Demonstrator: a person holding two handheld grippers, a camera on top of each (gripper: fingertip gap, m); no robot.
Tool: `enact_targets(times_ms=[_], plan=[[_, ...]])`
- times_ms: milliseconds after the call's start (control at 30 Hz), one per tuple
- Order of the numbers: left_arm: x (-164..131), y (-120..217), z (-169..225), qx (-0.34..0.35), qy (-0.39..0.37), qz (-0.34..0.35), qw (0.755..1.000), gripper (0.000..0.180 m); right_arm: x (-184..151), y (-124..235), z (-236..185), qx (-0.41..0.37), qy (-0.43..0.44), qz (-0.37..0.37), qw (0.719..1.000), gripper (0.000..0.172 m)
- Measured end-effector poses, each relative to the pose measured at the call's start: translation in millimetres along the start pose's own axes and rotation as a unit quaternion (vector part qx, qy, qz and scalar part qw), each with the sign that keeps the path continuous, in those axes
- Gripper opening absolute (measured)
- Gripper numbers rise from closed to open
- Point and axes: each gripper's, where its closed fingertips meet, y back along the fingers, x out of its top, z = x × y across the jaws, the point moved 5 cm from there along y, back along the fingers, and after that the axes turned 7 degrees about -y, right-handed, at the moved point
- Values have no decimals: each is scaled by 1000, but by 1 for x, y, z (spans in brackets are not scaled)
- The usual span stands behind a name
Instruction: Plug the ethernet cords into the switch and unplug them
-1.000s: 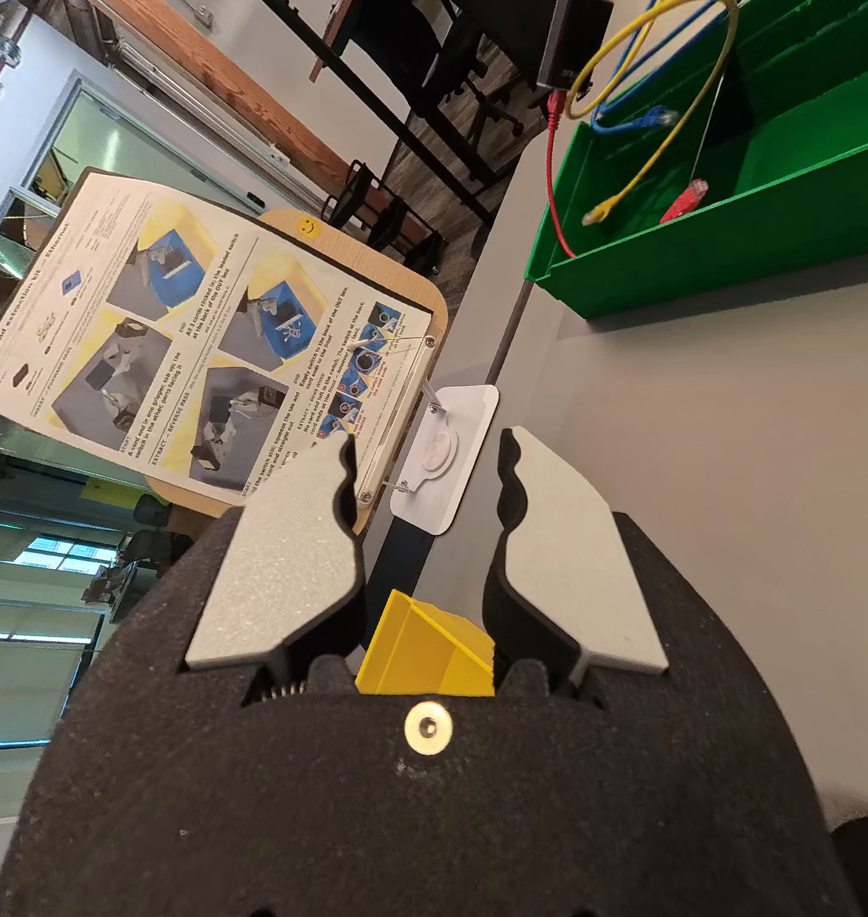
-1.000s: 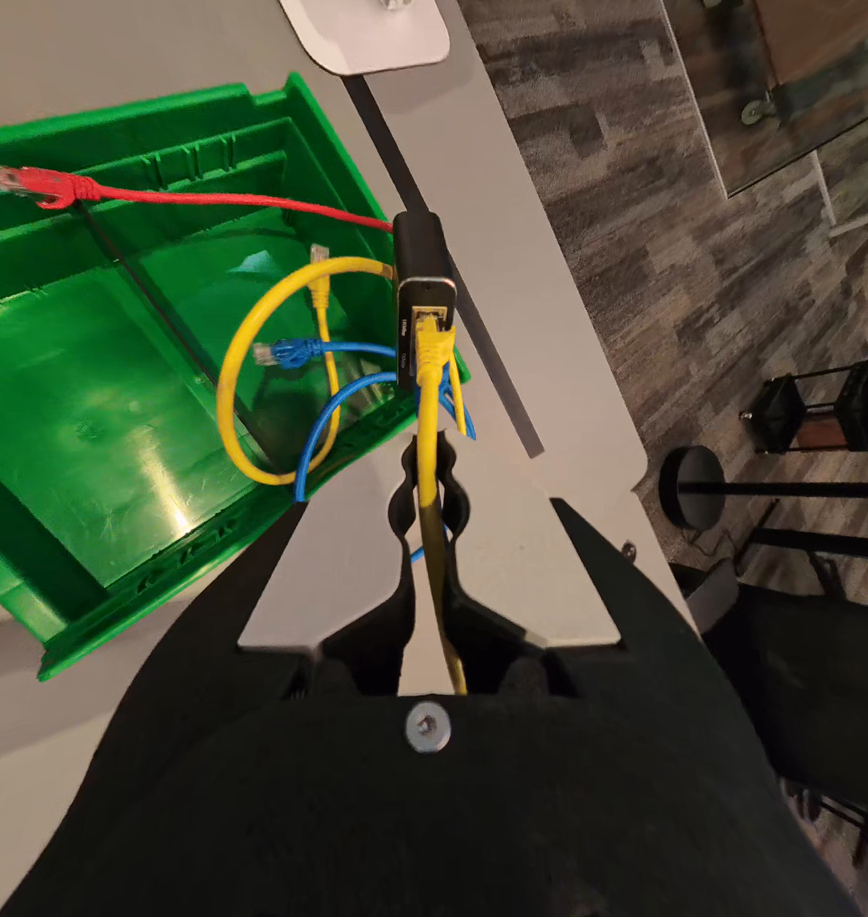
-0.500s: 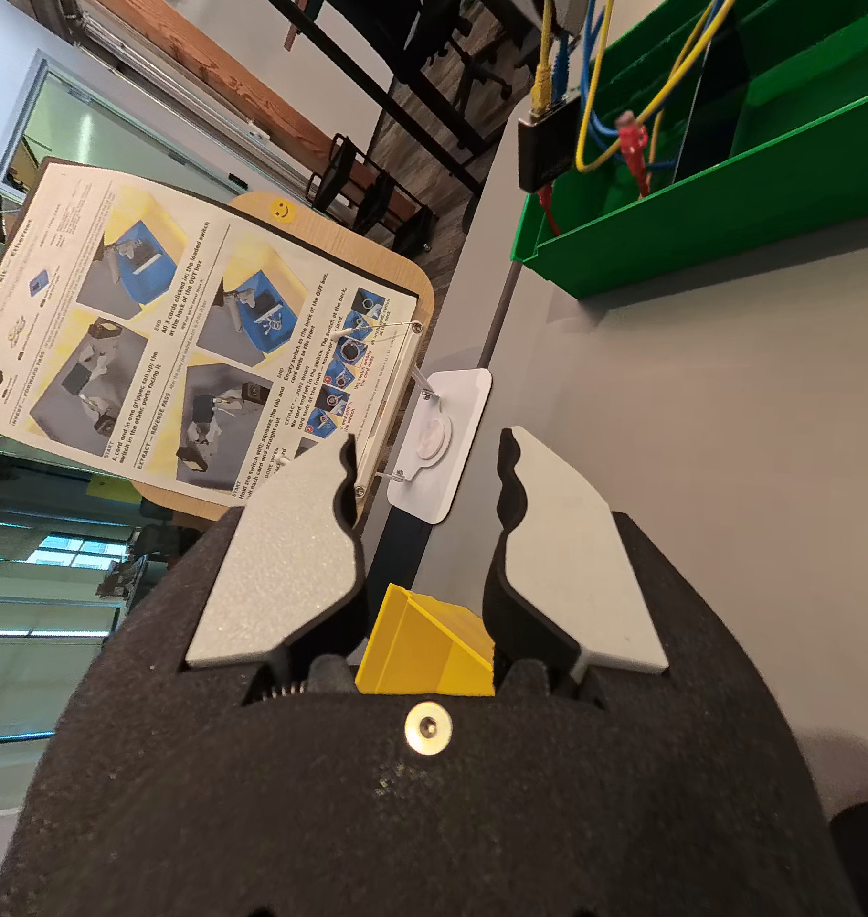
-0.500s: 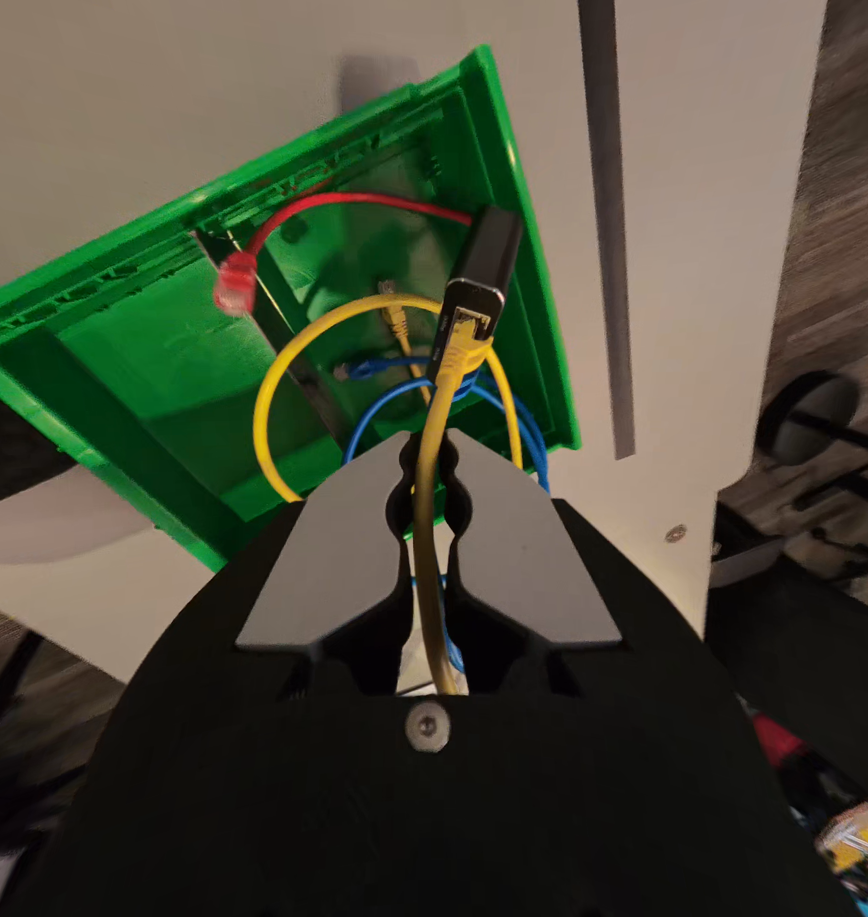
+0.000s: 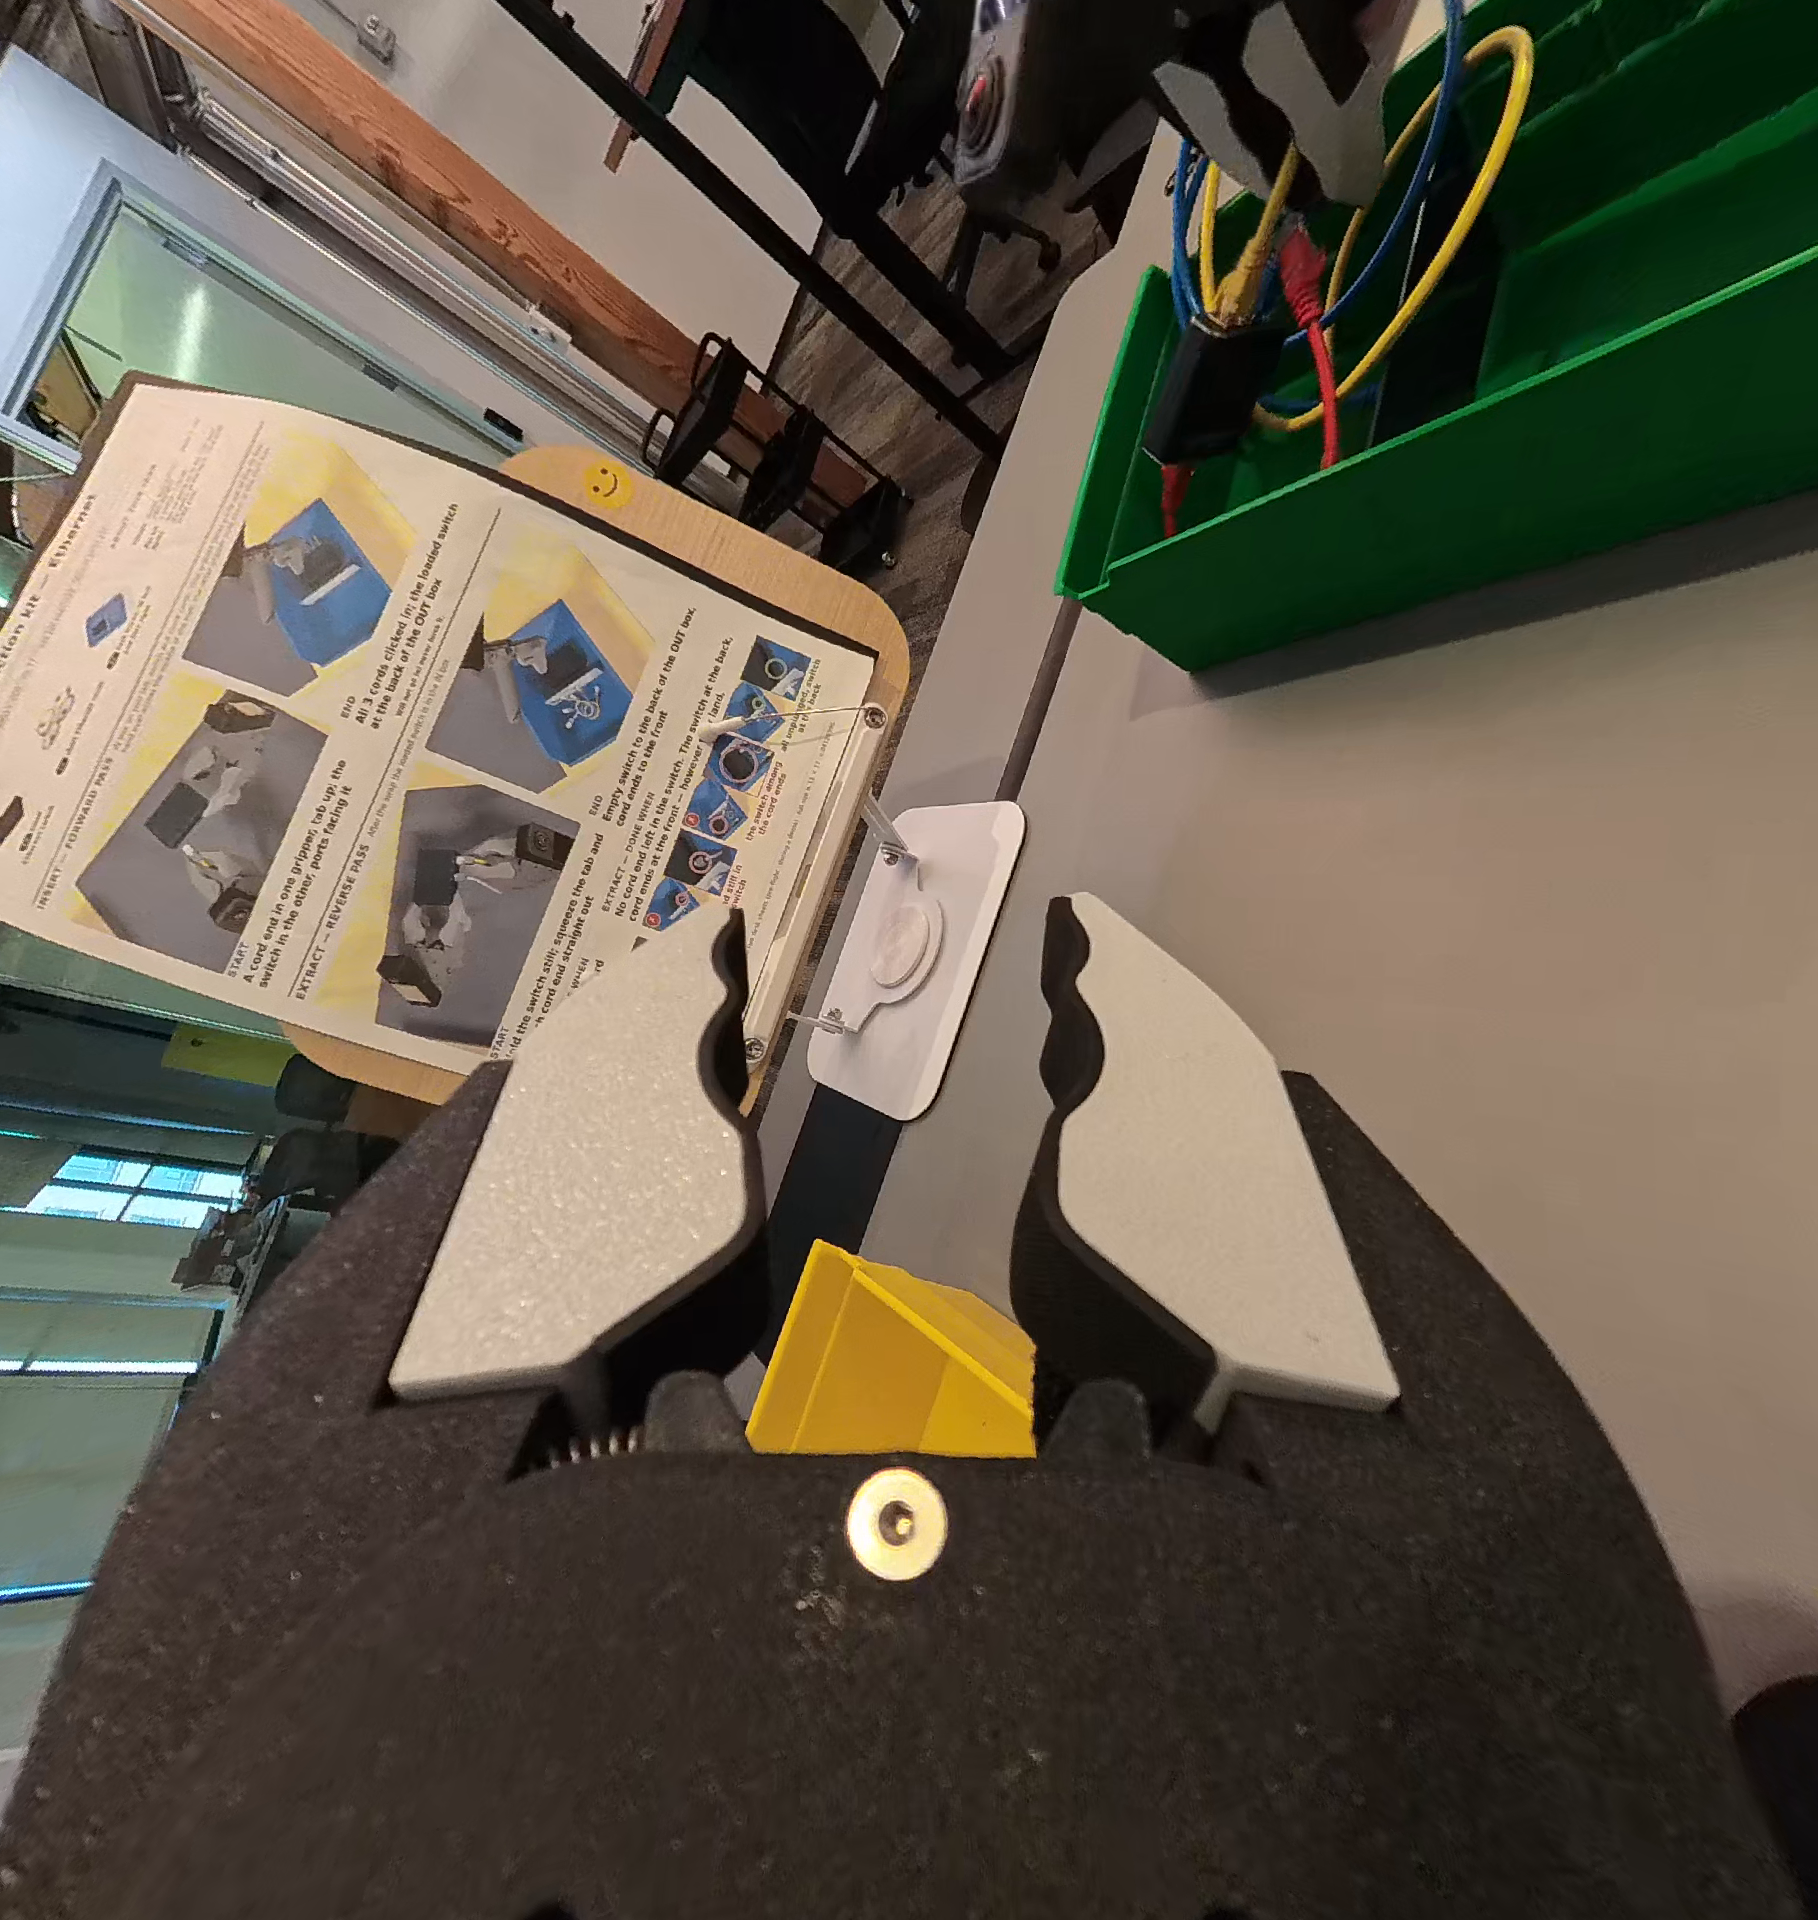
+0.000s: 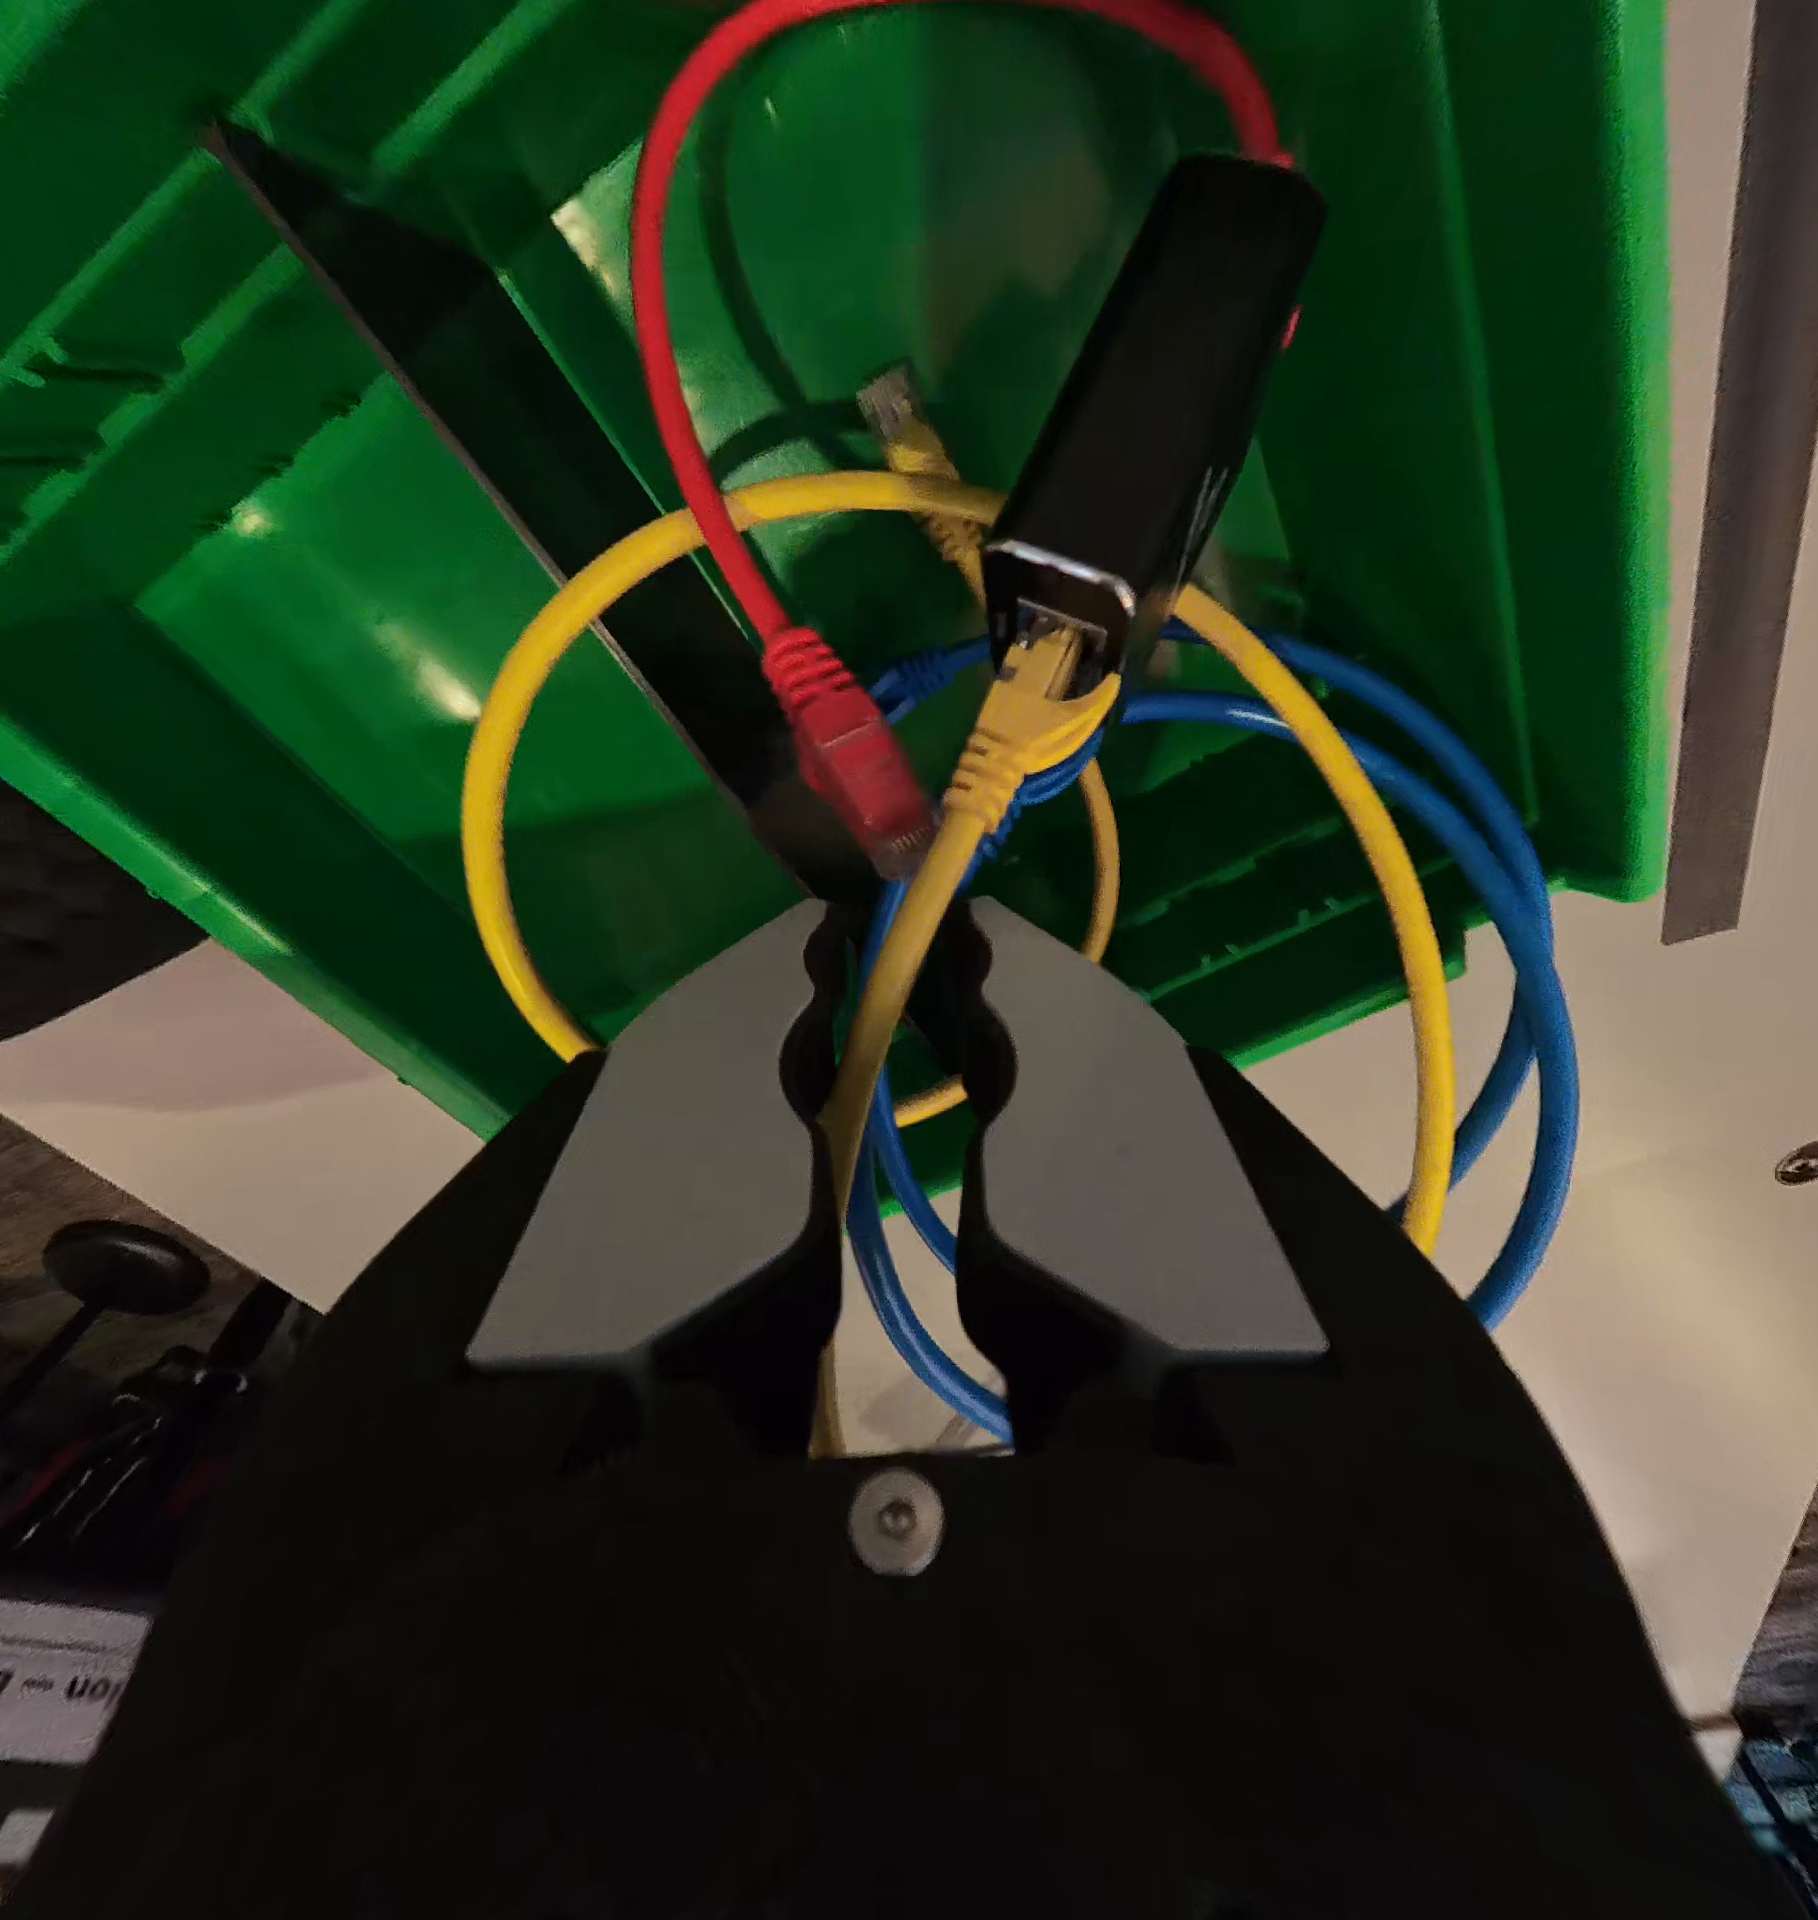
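Note:
The black switch [image 6: 1154, 384] lies tilted in the green bin [image 6: 261, 644]. The yellow cord's plug [image 6: 1030, 696] sits in its front port. A red cord runs to its far end, and that cord's loose plug [image 6: 853, 769] hangs beside the yellow one. My right gripper [image 6: 894, 925] is open just above the bin. The yellow cord [image 6: 884, 1018] and a blue cord [image 6: 1507, 935] run loosely through the gap between its fingers. My left gripper [image 5: 894, 925] is open and empty over the grey table. Its view shows the switch [image 5: 1211, 390] and the right gripper [image 5: 1269, 104] far off.
An instruction sheet on a wooden board [image 5: 365, 727] stands on a white base [image 5: 915, 956] at the table's edge ahead of the left gripper. A yellow wedge [image 5: 884, 1361] shows low between the left fingers. The green bin [image 5: 1507, 540] stands at the far right. My hands' fingertips stand some 40 centimeters from each other.
The right gripper, shut on the yellow cord, carried the hanging switch down into the green bin, then its jaws parted and let the cord go slack. The left gripper stayed open and hardly moved.

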Motion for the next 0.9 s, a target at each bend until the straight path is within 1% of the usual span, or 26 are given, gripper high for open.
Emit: enact_targets(times_ms=[100,200,267,400,467,533,600,667,700,733,800,867,900], plan=[[1,0,1,-4,-2,0,1000,54,6,7,-9,6,2,29,1000,32],[1,-1,2,-6,-2,-3,1000,55,5,15,-21,7,21,33,999,35],[0,-1,2,-7,-1,-5,1000,54,3,24,-27,7,22,44,999,35],[1,-1,2,-9,0,-4,1000,54,5,49,-38,-1,27,120,992,36],[0,-1,2,-10,0,-6,1000,54,-1,63,-39,-34,22,151,988,35],[-1,0,2,-9,0,-10,1000,54,-10,82,-40,-73,9,215,974,35],[-5,2,-2,-3,3,-16,1000,54,-25,107,-36,-115,-49,301,945,35],[-14,6,-9,6,17,-30,999,54,-57,119,-33,-142,-169,359,907,35],[-21,9,-14,12,30,-40,999,54,-76,116,-37,-128,-240,368,889,35],[-29,13,-19,18,49,-54,997,54,-93,108,-44,-105,-307,371,870,35],[-54,23,-29,17,123,-104,987,55,-119,82,-51,-81,-412,360,833,33],[-86,35,-39,22,203,-167,965,59,-128,53,-52,-59,-473,352,805,31],[-102,42,-42,29,236,-192,952,60,-128,38,-51,-49,-483,359,797,31]])
